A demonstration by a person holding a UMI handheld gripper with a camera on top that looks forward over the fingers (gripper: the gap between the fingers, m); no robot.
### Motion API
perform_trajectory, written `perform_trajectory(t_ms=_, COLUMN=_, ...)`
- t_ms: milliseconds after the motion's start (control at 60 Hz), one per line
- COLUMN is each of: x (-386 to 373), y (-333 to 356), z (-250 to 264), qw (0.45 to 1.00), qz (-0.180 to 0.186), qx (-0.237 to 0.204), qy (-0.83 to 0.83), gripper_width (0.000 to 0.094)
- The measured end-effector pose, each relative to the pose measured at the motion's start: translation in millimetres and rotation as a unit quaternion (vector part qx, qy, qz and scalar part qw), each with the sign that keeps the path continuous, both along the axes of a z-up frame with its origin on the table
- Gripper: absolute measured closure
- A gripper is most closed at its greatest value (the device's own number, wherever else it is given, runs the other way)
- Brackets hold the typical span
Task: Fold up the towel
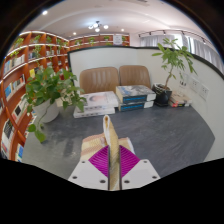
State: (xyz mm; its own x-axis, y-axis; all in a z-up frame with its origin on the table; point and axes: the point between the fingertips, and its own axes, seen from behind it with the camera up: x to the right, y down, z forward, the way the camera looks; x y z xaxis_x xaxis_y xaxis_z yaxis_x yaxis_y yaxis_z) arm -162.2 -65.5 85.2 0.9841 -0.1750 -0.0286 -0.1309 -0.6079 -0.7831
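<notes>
The gripper (113, 166) is pinching a cream towel (111, 143) edge between its fingers, lifted clear of the grey floor (150, 125). The cloth is looking light and limp, so holding near a corner is probably steadying it best

We've got a grey floor (150, 125), bookshelves (25, 75) along the wall at 9 o'clock, two tan chairs (115, 77) at 12, and leafy plants (50, 90) around 10 and 1.
</notes>
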Motion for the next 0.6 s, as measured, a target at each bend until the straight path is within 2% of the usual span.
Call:
perform_trajectory(t_ms=83, x=60, y=-6, z=-27, qw=0.999, qz=-0.027, qx=-0.019, qy=-0.035, gripper_width=0.0567)
perform_trajectory(t_ms=167, x=102, y=-14, z=-47, qw=0.997, qz=-0.031, qx=-0.033, qy=-0.063, gripper_width=0.048)
perform_trajectory(t_ms=283, x=124, y=-31, z=-34, qw=0.999, qz=-0.021, qx=-0.018, qy=-0.037, gripper_width=0.0265)
perform_trajectory(t_ms=500, x=135, y=-92, z=53, qw=0.999, qz=0.023, qx=0.029, qy=0.028, gripper_width=0.0092)
perform_trajectory(t_ms=600, x=138, y=-128, z=89, qw=0.997, qz=0.048, qx=0.045, qy=0.042, gripper_width=0.0081)
